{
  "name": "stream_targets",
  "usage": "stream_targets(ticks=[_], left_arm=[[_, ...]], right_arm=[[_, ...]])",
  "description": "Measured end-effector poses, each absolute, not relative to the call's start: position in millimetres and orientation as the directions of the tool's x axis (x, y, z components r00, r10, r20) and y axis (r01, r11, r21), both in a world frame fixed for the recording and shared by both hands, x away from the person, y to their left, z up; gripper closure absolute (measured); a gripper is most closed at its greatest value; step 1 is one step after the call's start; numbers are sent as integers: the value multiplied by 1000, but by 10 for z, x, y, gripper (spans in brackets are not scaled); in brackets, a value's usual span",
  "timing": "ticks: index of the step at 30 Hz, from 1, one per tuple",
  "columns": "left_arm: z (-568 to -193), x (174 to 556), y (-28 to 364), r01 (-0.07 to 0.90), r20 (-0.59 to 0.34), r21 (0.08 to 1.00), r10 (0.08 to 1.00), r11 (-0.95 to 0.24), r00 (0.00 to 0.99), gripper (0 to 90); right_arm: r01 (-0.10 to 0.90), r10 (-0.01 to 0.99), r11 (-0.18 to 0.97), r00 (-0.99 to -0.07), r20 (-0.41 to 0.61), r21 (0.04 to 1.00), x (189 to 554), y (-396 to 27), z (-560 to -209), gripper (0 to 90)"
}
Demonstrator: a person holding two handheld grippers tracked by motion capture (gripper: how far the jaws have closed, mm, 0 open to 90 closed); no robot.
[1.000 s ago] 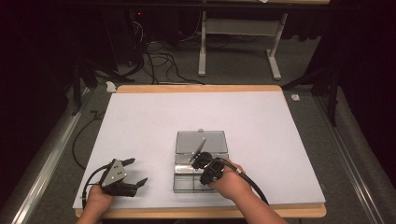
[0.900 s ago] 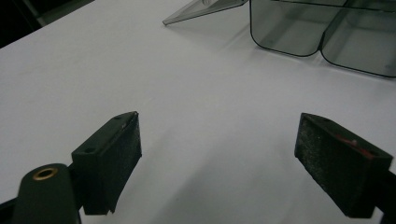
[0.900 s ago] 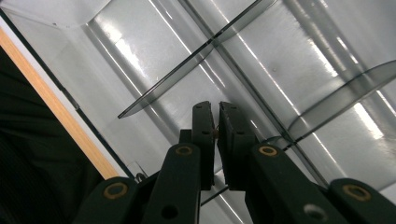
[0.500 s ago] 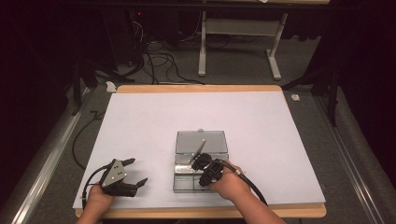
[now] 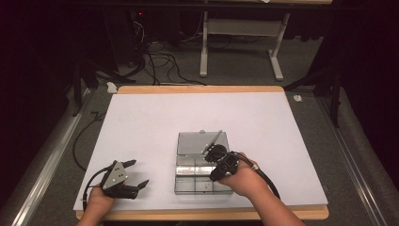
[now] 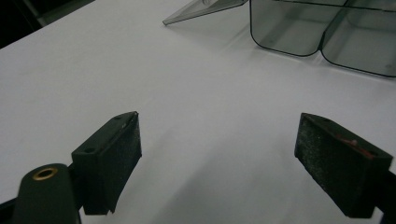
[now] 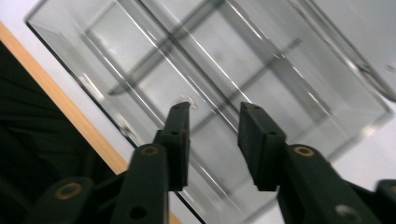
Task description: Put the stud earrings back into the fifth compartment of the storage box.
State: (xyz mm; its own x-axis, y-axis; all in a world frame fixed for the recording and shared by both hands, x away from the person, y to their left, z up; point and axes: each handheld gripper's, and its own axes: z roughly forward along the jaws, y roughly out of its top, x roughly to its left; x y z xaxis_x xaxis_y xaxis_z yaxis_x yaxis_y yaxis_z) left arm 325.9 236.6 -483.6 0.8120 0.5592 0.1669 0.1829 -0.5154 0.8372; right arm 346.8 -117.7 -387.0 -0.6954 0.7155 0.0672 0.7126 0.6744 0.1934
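A person is reaching in from the near edge of the counter (image 5: 141,117), which is lying under a white sheet, with a gripper in each hand. The left hand (image 5: 99,203) is resting low at the near left corner, holding the left gripper (image 5: 136,175) just above the sheet and pointing it to the right, toward the box. Its fingers (image 6: 108,158) are standing wide apart with nothing but bare white sheet between them.

A clear plastic compartment box (image 5: 189,179) is sitting at the near middle of the counter, its lid (image 5: 197,142) lying open and flat on the far side. The right hand (image 5: 242,176) is angling in from the near right, wrist bent, tilting the right gripper (image 5: 212,155) down over the box's far compartments. In the right gripper view its fingers (image 7: 180,140) are hanging a little apart above the dividers, holding nothing; the compartment beneath them is looking empty.
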Motion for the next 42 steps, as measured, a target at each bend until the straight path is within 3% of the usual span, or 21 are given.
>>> stream_targets(ticks=[23, 42], left_arm=[[-4839, 3250, 2358, 177, 177, 834, 558, -522, 810, 151], [-4839, 3250, 2358, 175, 179, 833, 555, -525, 812, 151]], right_arm=[[803, 814, 563, -580, 37, 198, 3494, -1773, -3779, 656], [852, 856, 501, -513, 57, 155, 3637, -2048, -4118, 653]])
